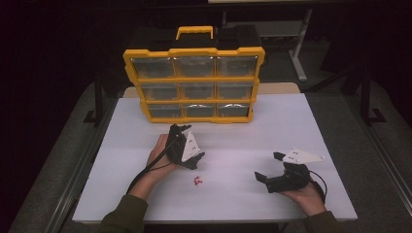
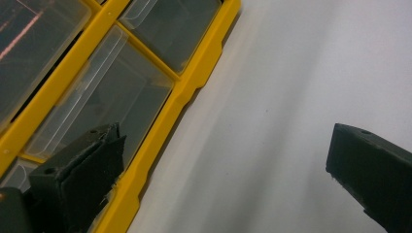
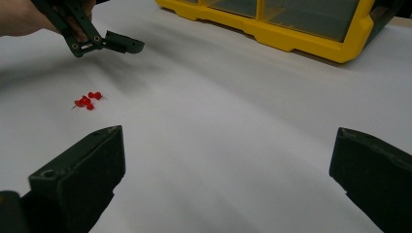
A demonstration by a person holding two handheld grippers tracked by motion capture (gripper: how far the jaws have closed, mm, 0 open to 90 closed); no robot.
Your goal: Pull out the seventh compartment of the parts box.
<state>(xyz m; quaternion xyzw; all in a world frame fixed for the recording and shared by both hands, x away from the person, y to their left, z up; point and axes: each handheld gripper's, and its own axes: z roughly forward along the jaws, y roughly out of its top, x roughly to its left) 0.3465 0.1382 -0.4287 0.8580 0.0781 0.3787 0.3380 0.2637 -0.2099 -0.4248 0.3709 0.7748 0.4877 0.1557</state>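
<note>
A small cluster of red pushpins (image 1: 197, 181) (image 3: 87, 101) lies on the white table (image 1: 282, 126), toward the front and between my two hands. My left gripper (image 1: 191, 144) (image 2: 223, 150) is turned on its side just behind the pins, open and holding nothing. It points toward the bottom row of the yellow drawer organizer (image 1: 194, 82) (image 2: 180, 97). My right gripper (image 1: 268, 166) (image 3: 231, 145) hovers low at the front right, open and holding nothing, aimed left across the table. In the right gripper view one of the left gripper's fingers (image 3: 124, 44) hangs just beyond the pins.
The organizer (image 3: 291, 34) stands upright at the back of the table, with clear drawers shut and a yellow handle (image 1: 194, 32) on top. Bare white table lies between it and the hands. Dark floor and table legs surround the table.
</note>
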